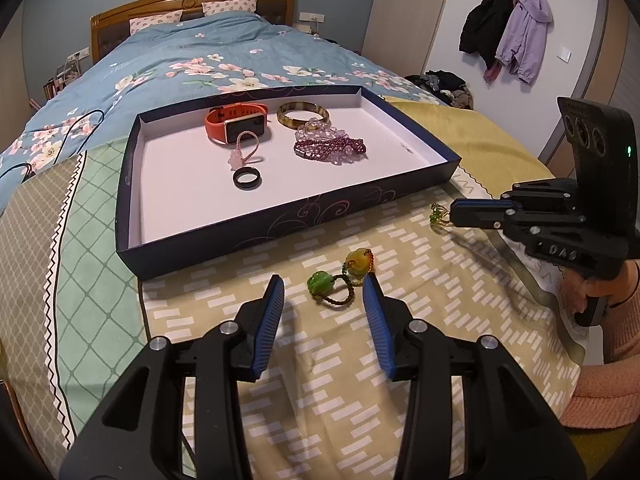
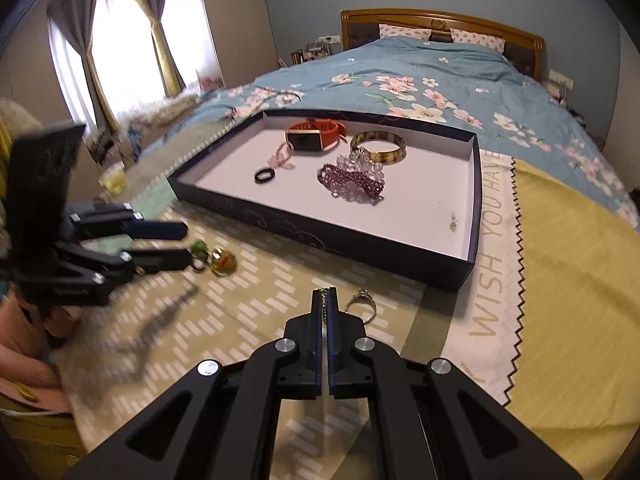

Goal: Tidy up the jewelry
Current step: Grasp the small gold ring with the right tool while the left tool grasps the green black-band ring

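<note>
My left gripper (image 1: pixel 323 288) is open just above the patterned cloth. A beaded cord with a green bead (image 1: pixel 320 282) and an amber bead (image 1: pixel 357 262) lies between its fingertips, and the pads do not press on it. My right gripper (image 2: pixel 325 293) is shut on a thin gold ring with a green stone (image 1: pixel 438 216), low over the cloth. A silver ring (image 2: pixel 363 305) lies just right of its tips. The dark blue tray (image 1: pixel 280 224) holds an orange watch (image 1: pixel 236 120), an amber bangle (image 1: pixel 303 114), purple beads (image 1: pixel 330 148), a pink charm and a black ring (image 1: pixel 247 179).
The tray sits on a bed with a blue floral quilt (image 1: pixel 180 52), over a green cloth and a yellow cloth (image 2: pixel 568 280). A person's pink sleeve (image 1: pixel 608 392) is at the right. Coats (image 1: pixel 504 28) hang on the far wall.
</note>
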`<move>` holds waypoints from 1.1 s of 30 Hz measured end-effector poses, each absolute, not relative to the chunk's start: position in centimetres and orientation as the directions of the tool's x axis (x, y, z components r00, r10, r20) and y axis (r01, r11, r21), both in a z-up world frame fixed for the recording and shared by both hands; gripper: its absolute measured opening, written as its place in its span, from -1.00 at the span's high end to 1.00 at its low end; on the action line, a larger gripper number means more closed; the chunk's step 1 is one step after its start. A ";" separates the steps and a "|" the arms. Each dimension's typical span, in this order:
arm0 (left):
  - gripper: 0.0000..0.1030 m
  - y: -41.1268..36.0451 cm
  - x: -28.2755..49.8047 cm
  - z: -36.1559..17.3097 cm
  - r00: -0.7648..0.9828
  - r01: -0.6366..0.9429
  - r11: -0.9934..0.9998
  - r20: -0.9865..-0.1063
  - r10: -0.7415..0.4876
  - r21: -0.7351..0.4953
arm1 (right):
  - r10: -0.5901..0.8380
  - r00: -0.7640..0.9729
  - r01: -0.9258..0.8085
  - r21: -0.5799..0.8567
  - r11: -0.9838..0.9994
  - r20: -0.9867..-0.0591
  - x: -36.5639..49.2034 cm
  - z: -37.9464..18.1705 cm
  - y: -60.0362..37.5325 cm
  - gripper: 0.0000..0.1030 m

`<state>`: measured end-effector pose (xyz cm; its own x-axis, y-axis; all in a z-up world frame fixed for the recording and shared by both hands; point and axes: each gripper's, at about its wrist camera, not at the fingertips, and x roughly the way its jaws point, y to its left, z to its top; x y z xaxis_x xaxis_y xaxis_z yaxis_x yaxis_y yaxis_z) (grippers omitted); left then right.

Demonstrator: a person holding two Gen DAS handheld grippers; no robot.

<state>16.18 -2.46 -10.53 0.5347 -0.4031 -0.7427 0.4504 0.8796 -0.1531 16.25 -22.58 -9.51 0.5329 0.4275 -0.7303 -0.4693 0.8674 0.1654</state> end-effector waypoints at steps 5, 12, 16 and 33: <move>0.21 -2.6 16.1 -10.6 0.532 0.457 0.877 -0.744 -0.404 -0.149 | 0.489 0.524 -0.451 0.260 0.854 -0.698 16.4 -9.1 -23.7 0.99; 0.22 -3.2 16.2 -10.8 0.528 0.473 0.871 -0.749 -0.400 -0.133 | 0.516 0.505 -0.458 0.293 0.839 -0.692 16.4 -9.3 -23.3 0.99; 0.23 -3.6 16.4 -10.6 0.531 0.483 0.867 -0.747 -0.400 -0.120 | 0.527 0.501 -0.462 0.303 0.834 -0.687 16.3 -9.4 -23.0 0.99; 0.52 -3.1 17.5 -11.6 0.499 0.464 0.875 -0.776 -0.384 -0.135 | 0.545 0.491 -0.468 0.321 0.823 -0.680 16.4 -9.5 -22.9 0.99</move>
<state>17.49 -3.13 -11.58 0.4994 -0.3844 -0.7764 0.4643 0.8754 -0.1347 16.39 -22.86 -9.46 0.4913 0.5447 -0.6796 -0.4681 0.8232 0.3214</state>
